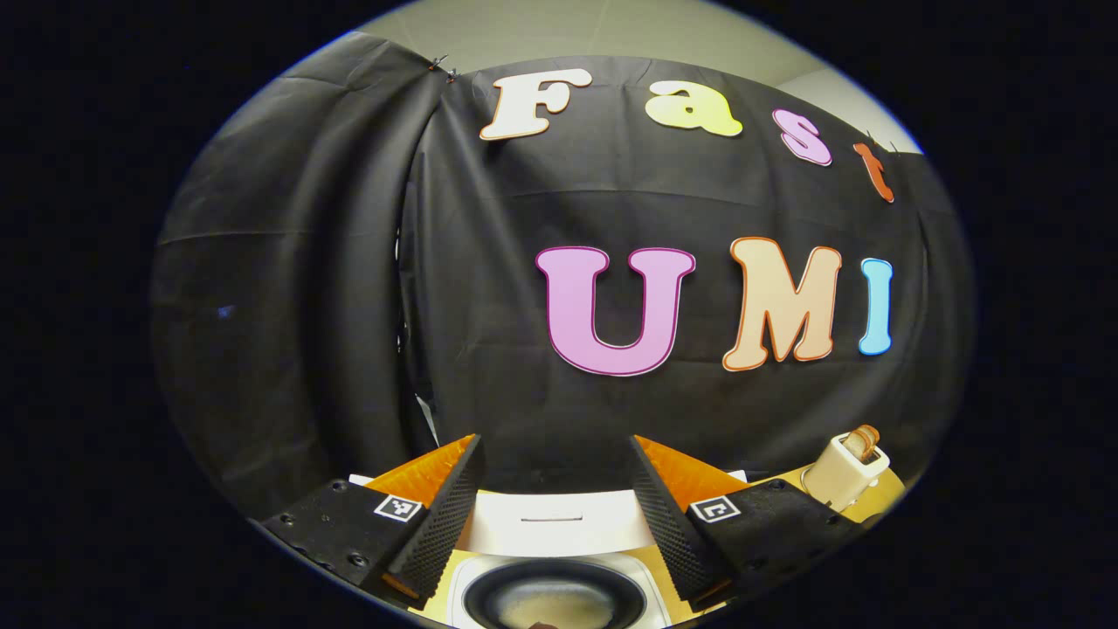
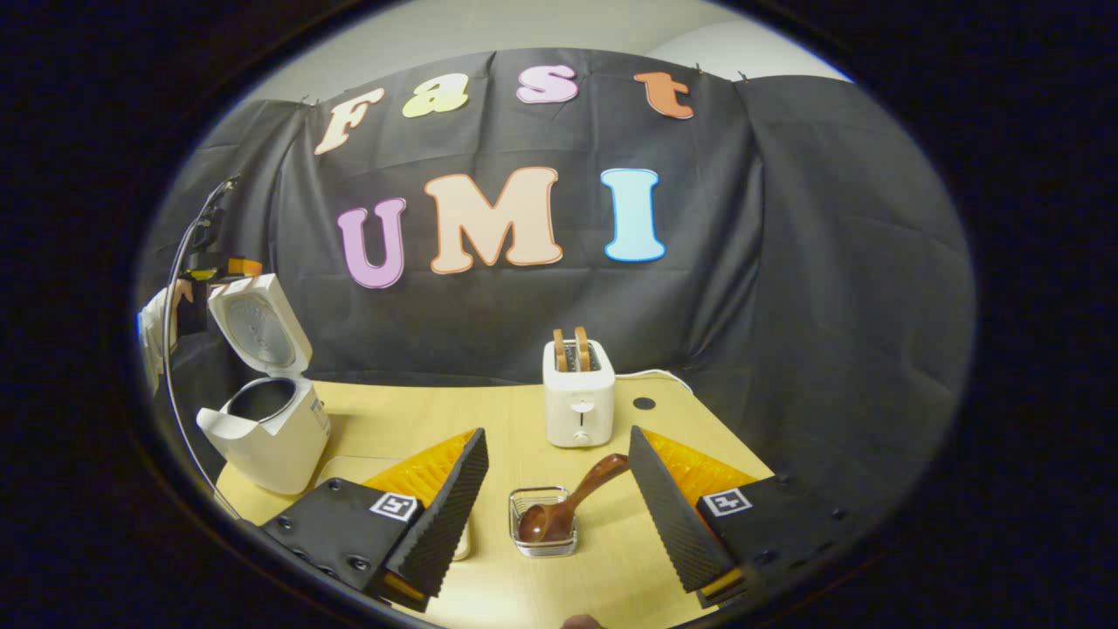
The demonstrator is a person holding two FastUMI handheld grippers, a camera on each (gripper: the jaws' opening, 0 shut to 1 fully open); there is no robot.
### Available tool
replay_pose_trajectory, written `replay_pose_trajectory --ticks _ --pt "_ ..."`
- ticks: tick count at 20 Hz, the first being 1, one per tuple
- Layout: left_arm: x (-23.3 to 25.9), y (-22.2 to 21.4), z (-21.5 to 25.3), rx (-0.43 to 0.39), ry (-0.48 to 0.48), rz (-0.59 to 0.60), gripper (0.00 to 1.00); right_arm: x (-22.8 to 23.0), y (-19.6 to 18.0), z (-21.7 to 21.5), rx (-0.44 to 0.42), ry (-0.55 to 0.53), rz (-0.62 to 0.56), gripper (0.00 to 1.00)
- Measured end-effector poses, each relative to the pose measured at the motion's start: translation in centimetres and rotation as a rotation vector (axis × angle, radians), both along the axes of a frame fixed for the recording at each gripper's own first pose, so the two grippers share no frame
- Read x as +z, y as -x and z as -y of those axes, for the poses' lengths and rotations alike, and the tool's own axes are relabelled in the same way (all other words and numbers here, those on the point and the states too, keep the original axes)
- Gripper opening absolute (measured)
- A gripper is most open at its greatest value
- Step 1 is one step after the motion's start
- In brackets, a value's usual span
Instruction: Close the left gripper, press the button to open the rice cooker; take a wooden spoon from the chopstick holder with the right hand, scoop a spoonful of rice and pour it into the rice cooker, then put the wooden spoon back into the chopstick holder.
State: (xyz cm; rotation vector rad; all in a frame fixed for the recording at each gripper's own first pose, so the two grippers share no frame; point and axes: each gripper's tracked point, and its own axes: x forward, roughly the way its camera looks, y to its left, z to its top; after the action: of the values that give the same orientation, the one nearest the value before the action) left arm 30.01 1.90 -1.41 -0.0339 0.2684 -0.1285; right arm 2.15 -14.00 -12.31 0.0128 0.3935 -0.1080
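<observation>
In the right gripper view, a broad strip of bare worktop (image 2: 489,419) lies open between the rice cooker (image 2: 271,432) at the far left and the toaster (image 2: 578,402) at the far middle. The cooker's lid (image 2: 255,325) stands upright behind its open mouth, so the pot is free from above and from the near side, blocked from behind. The chopstick holder (image 2: 543,522) sits near, between the spread jaws, with the wooden spoon (image 2: 572,502) leaning out to the right; worktop around it is bare. Right of the toaster the worktop is open to its edge. In the left gripper view, the open pot (image 1: 555,598) lies directly below the parted jaws.
</observation>
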Motion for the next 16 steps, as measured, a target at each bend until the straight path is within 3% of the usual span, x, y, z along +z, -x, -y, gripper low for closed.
replay_pose_trajectory --ticks 16 --pt "-6.2 11.5 -0.6 0.0 0.048 -0.066 0.93 1.1 -1.8 -3.6 0.108 -0.008 0.027 0.99"
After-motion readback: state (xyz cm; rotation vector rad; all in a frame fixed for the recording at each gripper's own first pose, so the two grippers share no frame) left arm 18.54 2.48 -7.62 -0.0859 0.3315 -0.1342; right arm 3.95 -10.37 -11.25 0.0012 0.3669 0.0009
